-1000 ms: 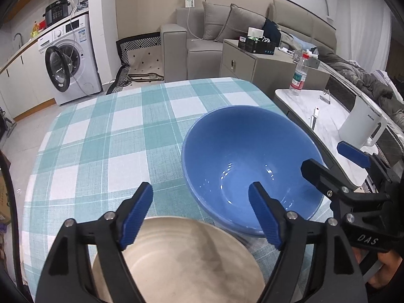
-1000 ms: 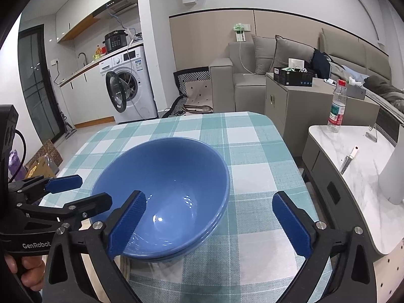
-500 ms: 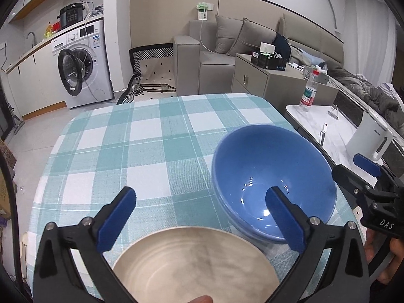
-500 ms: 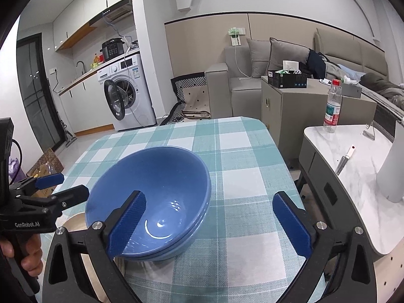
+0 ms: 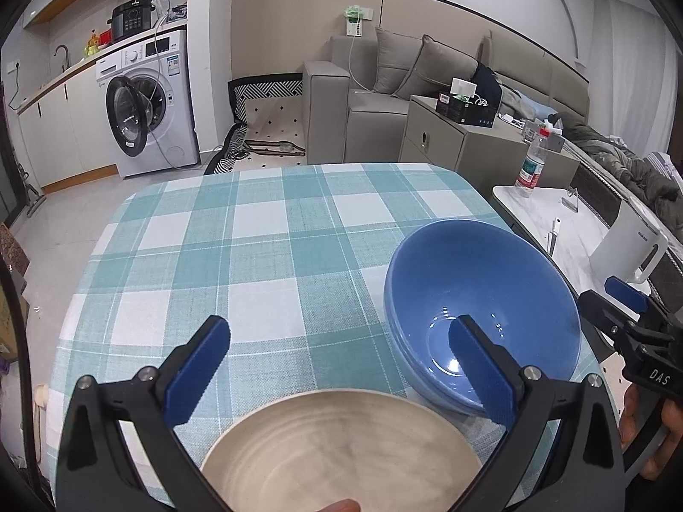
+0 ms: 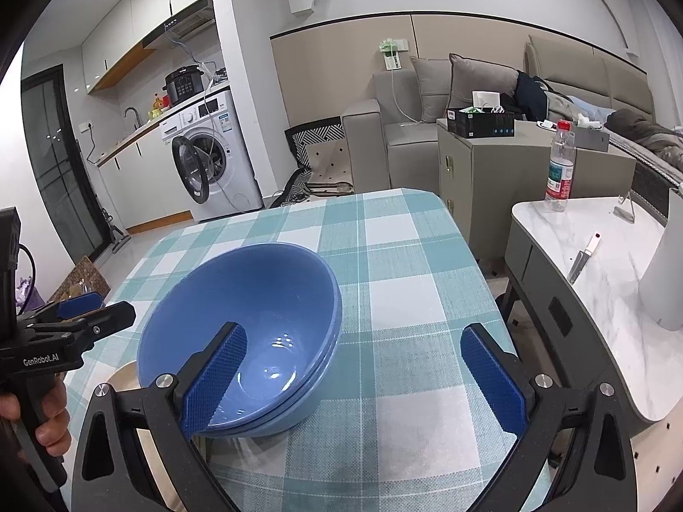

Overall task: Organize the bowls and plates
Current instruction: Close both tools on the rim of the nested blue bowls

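Note:
A stack of blue bowls (image 5: 482,298) sits on the checked tablecloth (image 5: 264,251) near the table's right edge; it also shows in the right wrist view (image 6: 256,298). A beige plate (image 5: 341,448) lies at the near edge, just left of the bowls, with a sliver in the right wrist view (image 6: 121,377). My left gripper (image 5: 337,371) is open and empty, above the plate's far rim. My right gripper (image 6: 354,377) is open and empty, its left finger in front of the bowls' near rim. Each gripper shows in the other's view (image 5: 631,320) (image 6: 77,311).
A white marble side table (image 6: 597,256) stands right of the table with a water bottle (image 6: 560,166), a knife (image 6: 582,256) and a white kettle (image 5: 627,251). A grey cabinet, sofa and washing machine (image 5: 149,102) stand beyond.
Both grippers have pulled back and up from the bowls, which now look smaller and farther. The left gripper has opened wider. Bowls and plate have not moved.

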Demonstrator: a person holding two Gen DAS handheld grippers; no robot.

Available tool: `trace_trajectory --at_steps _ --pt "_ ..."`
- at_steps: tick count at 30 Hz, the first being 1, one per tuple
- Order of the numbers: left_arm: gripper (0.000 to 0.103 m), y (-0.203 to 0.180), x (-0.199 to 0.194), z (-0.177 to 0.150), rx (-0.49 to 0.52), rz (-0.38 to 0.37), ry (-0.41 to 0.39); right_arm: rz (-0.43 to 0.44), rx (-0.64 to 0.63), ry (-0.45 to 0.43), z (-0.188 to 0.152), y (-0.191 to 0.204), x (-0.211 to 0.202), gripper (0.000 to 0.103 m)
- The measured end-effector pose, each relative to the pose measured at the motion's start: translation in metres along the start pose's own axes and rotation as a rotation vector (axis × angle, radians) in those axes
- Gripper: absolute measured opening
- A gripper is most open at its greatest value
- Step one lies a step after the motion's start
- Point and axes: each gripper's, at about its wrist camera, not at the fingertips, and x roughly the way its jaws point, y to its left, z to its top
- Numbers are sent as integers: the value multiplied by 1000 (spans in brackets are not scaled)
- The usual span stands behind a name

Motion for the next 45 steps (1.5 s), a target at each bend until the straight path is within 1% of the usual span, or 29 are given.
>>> trace_trajectory --at_steps 14,21,25,28,29,31,33,35,38,41,45 --pt "103 1 18 -3 -27 -20 38 6 17 45 -5 -1 15 102" --pt "103 -4 26 -6 -41 -27 55 39 28 75 -9 1 22 102" --pt "103 -9 30 -8 -35 -40 68 78 51 79 -11 1 25 102" --pt "101 -11 33 -8 -40 -46 79 92 61 80 -12 1 27 102" --pt "100 -11 34 -8 -43 -52 83 95 67 76 -12 1 27 100" --pt "91 -13 37 -8 -44 -67 93 110 78 79 -12 0 28 95" --pt "78 -14 39 -8 -38 -67 104 116 77 87 -13 0 30 84" --pt "72 -16 41 -10 -36 -74 113 113 76 95 -13 0 31 82" --pt "65 -17 41 -11 -44 -105 116 133 96 108 -14 -2 34 75" --pt "58 -20 40 -12 -34 -117 113 146 97 118 -14 -1 35 74" --pt "51 -24 39 -11 -22 -127 114 149 88 117 -15 2 35 74"
